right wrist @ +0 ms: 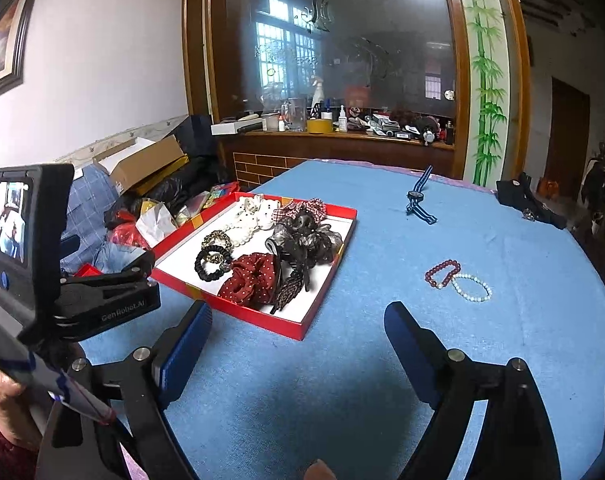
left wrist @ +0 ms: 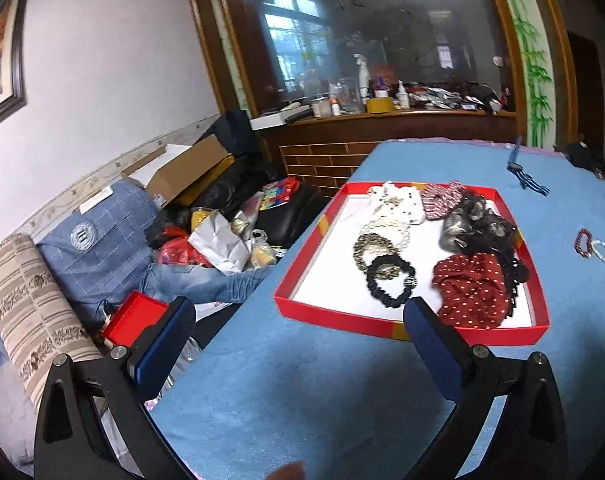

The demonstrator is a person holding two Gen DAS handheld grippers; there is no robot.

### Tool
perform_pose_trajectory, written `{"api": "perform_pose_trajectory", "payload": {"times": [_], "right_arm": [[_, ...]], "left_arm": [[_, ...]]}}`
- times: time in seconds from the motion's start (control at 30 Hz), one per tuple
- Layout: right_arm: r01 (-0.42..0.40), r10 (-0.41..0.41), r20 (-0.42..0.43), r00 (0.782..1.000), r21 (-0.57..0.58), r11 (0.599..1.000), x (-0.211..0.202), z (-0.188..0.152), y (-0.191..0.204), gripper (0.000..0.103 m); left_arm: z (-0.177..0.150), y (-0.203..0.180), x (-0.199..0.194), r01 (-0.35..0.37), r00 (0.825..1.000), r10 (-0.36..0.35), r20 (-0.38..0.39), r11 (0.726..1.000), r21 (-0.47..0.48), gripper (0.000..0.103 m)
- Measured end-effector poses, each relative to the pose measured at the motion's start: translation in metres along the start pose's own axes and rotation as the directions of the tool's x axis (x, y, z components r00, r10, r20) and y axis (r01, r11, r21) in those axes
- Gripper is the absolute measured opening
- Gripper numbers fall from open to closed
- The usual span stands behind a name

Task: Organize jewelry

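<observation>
A red-walled tray lies on the blue table. It holds a pearl strand, a black bead bracelet, a red dotted scrunchie and dark lace hair pieces. A dark red bead bracelet and a pale bead bracelet lie touching on the cloth right of the tray. My left gripper is open, empty, at the tray's near edge. My right gripper is open and empty before the tray's near corner.
A blue striped watch lies farther back on the table. A dark pouch sits at the far right edge. Left of the table are a cluttered sofa, cushions and a cardboard box. A wooden counter with bottles stands behind.
</observation>
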State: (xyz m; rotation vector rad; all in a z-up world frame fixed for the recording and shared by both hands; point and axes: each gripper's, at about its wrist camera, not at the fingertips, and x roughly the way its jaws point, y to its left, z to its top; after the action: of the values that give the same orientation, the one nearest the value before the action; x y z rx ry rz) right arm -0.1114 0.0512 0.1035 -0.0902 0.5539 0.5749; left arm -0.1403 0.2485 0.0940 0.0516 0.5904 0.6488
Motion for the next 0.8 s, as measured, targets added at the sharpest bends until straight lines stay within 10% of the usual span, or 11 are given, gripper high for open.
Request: {"api": "perform_pose_trajectory", "payload": {"times": [0.8], "right_arm": [[0.0, 0.0, -0.044, 0.999, -0.003, 1.0, 0.011, -0.005, 0.006, 0.091]], "left_arm": [[-0.003, 0.005, 0.009, 0.011, 1.0, -0.011, -0.029, 1.0, -0.027, 0.103]]}}
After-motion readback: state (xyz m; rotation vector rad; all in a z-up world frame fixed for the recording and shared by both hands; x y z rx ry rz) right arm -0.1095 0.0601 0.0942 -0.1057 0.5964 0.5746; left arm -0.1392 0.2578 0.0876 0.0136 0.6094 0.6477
